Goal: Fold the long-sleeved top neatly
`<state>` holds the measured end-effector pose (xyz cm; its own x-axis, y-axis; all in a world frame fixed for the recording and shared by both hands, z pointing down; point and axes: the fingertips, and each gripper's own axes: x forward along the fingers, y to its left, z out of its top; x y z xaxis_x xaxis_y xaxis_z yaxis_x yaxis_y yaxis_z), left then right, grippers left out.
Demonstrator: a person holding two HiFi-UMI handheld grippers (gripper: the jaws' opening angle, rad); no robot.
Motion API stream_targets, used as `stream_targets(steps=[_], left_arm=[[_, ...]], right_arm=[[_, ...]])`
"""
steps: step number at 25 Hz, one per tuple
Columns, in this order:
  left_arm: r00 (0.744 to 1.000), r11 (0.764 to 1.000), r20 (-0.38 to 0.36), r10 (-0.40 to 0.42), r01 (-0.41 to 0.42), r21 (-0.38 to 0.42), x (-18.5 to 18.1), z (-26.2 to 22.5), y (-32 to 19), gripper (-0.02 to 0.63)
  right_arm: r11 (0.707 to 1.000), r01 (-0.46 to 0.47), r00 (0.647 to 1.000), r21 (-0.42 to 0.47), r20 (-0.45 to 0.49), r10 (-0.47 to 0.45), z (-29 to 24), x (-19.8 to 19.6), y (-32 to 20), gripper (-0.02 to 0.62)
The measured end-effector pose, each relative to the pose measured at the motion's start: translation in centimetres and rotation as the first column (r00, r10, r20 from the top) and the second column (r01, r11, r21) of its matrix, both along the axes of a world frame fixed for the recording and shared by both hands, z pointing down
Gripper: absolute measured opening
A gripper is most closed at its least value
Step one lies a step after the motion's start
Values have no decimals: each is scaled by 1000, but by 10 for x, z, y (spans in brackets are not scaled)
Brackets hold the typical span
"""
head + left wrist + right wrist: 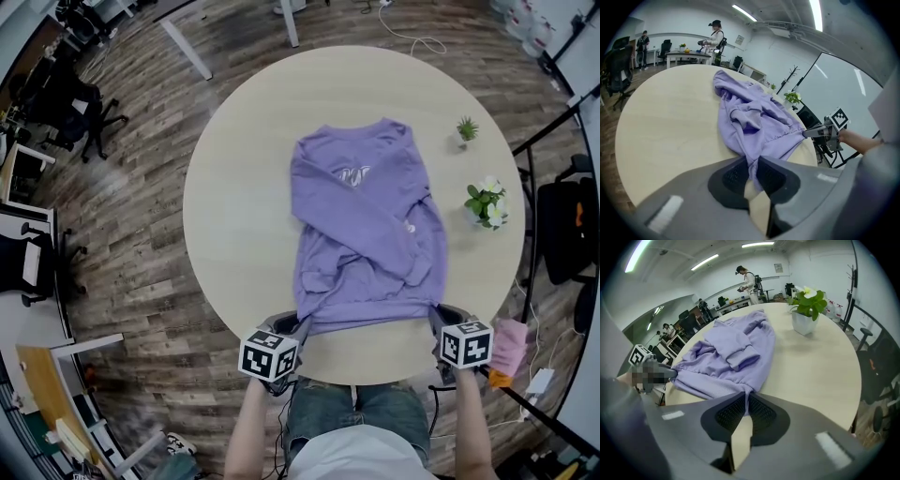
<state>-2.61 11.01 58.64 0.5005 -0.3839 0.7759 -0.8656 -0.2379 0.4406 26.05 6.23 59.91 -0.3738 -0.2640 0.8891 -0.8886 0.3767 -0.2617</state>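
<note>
Long-sleeved top (370, 225) lies flat on the table (234, 187), sleeves crossed, near hem corners clamped in left gripper (298, 326) and right gripper (438, 319); advisable handling is an even lift, hem taut, laid squarely onto the far shoulders.

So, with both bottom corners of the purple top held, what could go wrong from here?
1. The left gripper and right gripper each pinch only a thin bit of the hem; it may slip out when lifted.
2. The sleeves lie loosely across the top; folding it over could shift them.
3. The flower pot stands close by; swinging cloth might hit it.
</note>
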Motion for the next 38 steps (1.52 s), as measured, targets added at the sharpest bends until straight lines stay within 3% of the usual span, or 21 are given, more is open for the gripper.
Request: stream_targets(steps=[6,15,19,23,29,38], left_arm=[[996,999,-76,45,-47,-26,-18,-23,15,51],[987,986,-41,153,-155,-55,-24,-52,48,51],[979,979,-54,198,-200,-38,-20,-71,50,51],[972,974,-46,229,-228,14,-23,-88,31,52],[963,959,21,268,-269,93,-35,-108,-22,52],[961,949,38,273,-276,151,-42,-117,-112,52]], right_arm=[[994,85,994,-63,75,-80,-27,-11,31,51],[960,260,964,-108,78,-252,-63,-26,82,51],[956,275,960,-105,90,-266,-82,-23,83,52],[966,251,963,-67,116,-243,-102,-27,62,51],[979,200,964,31,170,-202,-127,-39,5,51],[973,170,972,155,137,-191,-133,-51,-99,51]])
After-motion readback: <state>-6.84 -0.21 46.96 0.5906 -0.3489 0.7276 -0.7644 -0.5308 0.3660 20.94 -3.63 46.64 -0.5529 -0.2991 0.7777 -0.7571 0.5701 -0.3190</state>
